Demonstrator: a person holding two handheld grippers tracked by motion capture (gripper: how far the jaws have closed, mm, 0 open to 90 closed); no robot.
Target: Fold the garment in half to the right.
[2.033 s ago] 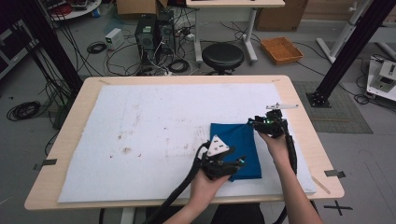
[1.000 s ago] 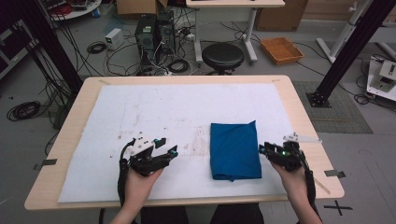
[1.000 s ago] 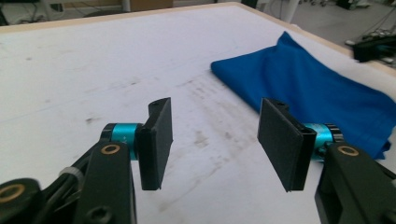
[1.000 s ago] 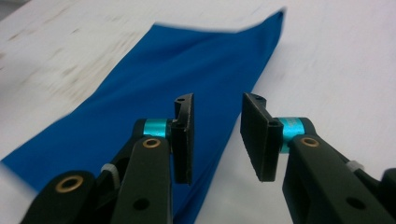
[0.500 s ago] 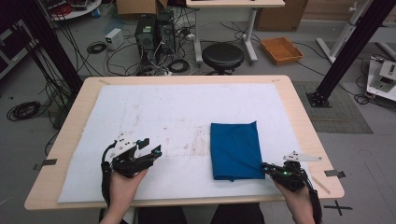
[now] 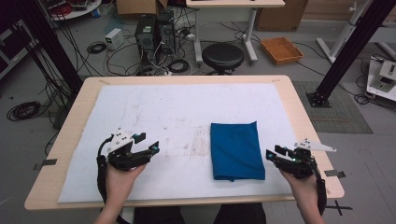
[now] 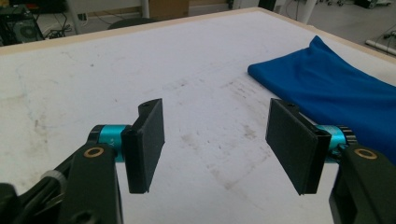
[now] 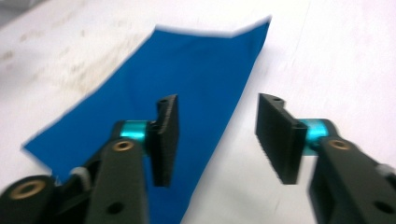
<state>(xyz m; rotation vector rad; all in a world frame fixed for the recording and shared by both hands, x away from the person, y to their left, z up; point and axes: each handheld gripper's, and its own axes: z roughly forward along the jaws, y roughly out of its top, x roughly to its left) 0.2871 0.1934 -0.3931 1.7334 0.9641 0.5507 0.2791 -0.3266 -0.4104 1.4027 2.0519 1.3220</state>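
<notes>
Near edge of the bench (image 6: 84, 100): left hand-held gripper (image 6: 148, 148) sits over the stained white paper cover (image 6: 154, 112), jaws spread wide, nothing between them. In the left gripper view (image 7: 215, 144) bare smudged cover lies between the jaws; the cloth is off to one side, well apart.

Right hand-held gripper (image 6: 274, 155) sits just beside the near right corner of the cloth, jaws likewise spread and empty. The right gripper view (image 8: 217, 140) is blurred; the cloth's long edge runs under the gap between the jaws.

Mid-bench, right of centre: folded rectangle of bright blue fabric (image 6: 236, 150), lying flat on the cover, long side pointing away from the person. Far corners look a little uneven; near edge shows a slight lip.

Beyond the bench: round black stool (image 6: 222, 55), computer towers (image 6: 152, 35), loose cables on the floor.

Risks, as judged:
- The fold looks finished; a stray jaw on the near corner could drag the top layer and open it up.
- Any further pinch could take one layer instead of the stack, skewing the rectangle.
- The right jaws are close enough that a careless sweep could nudge the cloth.
</notes>
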